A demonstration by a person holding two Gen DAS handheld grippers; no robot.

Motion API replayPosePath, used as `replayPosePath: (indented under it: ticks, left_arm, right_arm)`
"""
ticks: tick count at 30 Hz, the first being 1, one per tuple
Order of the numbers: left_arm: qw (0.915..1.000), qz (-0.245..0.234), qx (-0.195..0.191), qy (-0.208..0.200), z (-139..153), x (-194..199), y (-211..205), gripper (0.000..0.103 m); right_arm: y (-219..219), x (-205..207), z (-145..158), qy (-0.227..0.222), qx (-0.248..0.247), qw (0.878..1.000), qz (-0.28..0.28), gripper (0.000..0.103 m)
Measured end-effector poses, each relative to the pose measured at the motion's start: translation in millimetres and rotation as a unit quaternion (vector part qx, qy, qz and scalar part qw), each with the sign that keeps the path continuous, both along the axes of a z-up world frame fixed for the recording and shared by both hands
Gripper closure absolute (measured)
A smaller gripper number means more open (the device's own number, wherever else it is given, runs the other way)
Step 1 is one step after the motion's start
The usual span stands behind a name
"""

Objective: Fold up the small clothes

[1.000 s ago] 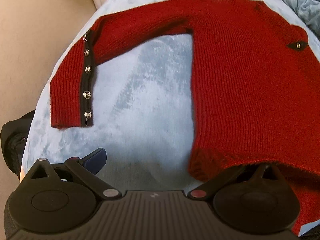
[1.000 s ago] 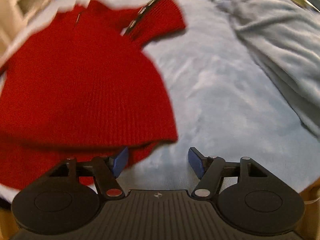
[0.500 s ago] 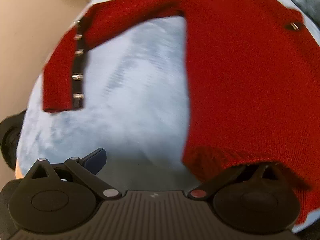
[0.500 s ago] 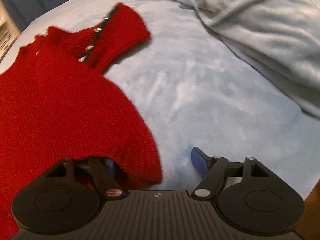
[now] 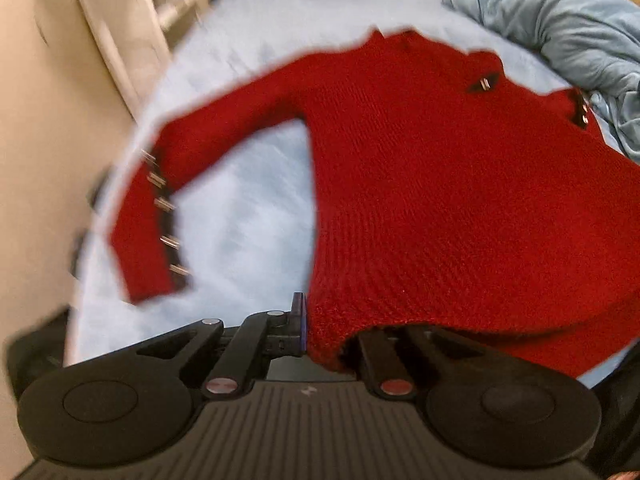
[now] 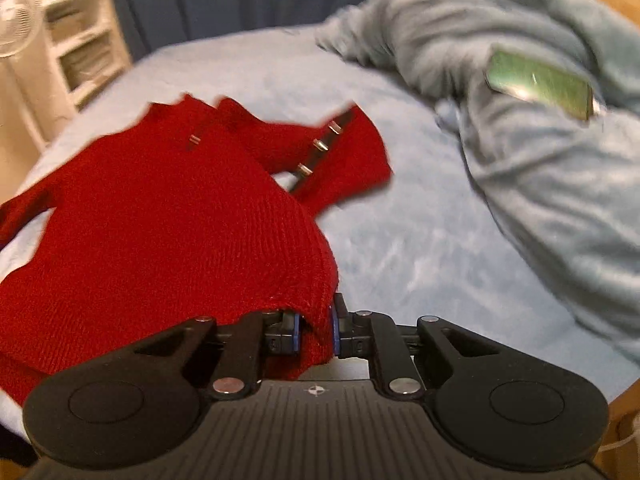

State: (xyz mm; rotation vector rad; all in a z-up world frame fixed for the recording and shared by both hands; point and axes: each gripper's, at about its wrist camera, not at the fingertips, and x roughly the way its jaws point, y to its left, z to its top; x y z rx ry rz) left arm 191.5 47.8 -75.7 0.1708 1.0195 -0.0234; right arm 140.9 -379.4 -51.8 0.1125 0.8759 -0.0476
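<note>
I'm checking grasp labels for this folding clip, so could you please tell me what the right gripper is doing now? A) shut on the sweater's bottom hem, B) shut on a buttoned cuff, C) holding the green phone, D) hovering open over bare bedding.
A: the right gripper has its blue pads pinched on the bottom hem of the red knit sweater, far from the buttoned cuff.

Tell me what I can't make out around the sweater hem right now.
- Left gripper: the far finger is buried under the red sweater hem in the left wrist view.
- Right gripper: the hem corner covers the pad faces.
- Sleeve buttons: motion-blurred, detail unreadable.
</note>
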Motion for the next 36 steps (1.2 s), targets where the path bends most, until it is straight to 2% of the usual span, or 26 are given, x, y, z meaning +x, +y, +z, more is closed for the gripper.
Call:
replayPosePath:
  ticks: [2, 5, 10, 12, 14, 15, 18, 20, 22, 23, 26, 29, 31, 36]
  left_arm:
    - [0.9995, 0.008, 0.016, -0.025, 15.6, -9.3, 16.2, 0.099]
    - [0.9989, 0.023, 0.026, -0.032, 19.1, -15.4, 43.3, 0.098]
    - [0.9983, 0.017, 0.054, 0.011, -23.5, -23.7, 51.9, 0.098]
    - [0.998, 0.009, 0.059, 0.02, -34.9, -30.0, 47.6, 0.098]
    - [0.9966, -0.006, 0.082, 0.008, -38.6, -36.3, 42.2, 0.098]
    - [0.9966, -0.011, 0.082, 0.002, -35.6, -38.0, 43.4, 0.098]
    - [0.9976, -0.011, 0.066, -0.018, -21.5, -47.3, 51.4, 0.098]
    - [0.9976, -0.009, 0.062, -0.031, -15.4, -51.8, 56.1, 0.098]
    - [0.9989, -0.013, 0.035, -0.03, -17.0, -53.4, 62.4, 0.094]
    - [0.9997, -0.007, 0.015, -0.018, -19.6, -51.0, 66.8, 0.091]
    - [0.9977, 0.031, -0.049, 0.033, -27.7, -35.3, 81.8, 0.09]
    - [0.993, 0.059, -0.085, 0.057, -30.7, -20.8, 93.9, 0.09]
    - [0.9918, 0.06, -0.091, 0.067, -32.5, -16.0, 97.0, 0.09]
    - [0.9936, 0.034, -0.076, 0.077, -41.7, -20.4, 90.3, 0.086]
  right_arm:
    - [13.2, -10.4, 10.5, -0.004, -0.014, 1.0, 0.023, 0.089]
    - [35.7, -28.1, 7.4, 0.015, -0.04, 0.998, 0.055, 0.089]
    - [66.9, -42.6, -35.5, 0.08, -0.076, 0.99, 0.093, 0.089]
    - [76.2, -45.9, -41.4, 0.089, -0.083, 0.987, 0.101, 0.089]
    - [81.3, -48.4, -39.1, 0.087, -0.101, 0.986, 0.103, 0.089]
    - [82.7, -49.9, -32.9, 0.082, -0.1, 0.986, 0.102, 0.09]
    - [88.7, -54.8, -8.7, 0.062, -0.095, 0.988, 0.108, 0.09]
    - [91.0, -54.8, -4.1, 0.053, -0.1, 0.987, 0.112, 0.09]
    - [88.9, -52.0, -8.4, 0.062, -0.094, 0.988, 0.106, 0.09]
    - [86.3, -50.6, -12.6, 0.072, -0.085, 0.989, 0.099, 0.09]
    - [75.1, -39.4, -23.9, 0.102, -0.046, 0.991, 0.068, 0.089]
    - [69.3, -31.7, -26.6, 0.112, -0.034, 0.992, 0.05, 0.089]
    - [67.2, -29.7, -24.8, 0.114, -0.025, 0.992, 0.045, 0.089]
    - [70.2, -28.8, -28.1, 0.121, -0.025, 0.991, 0.049, 0.089]
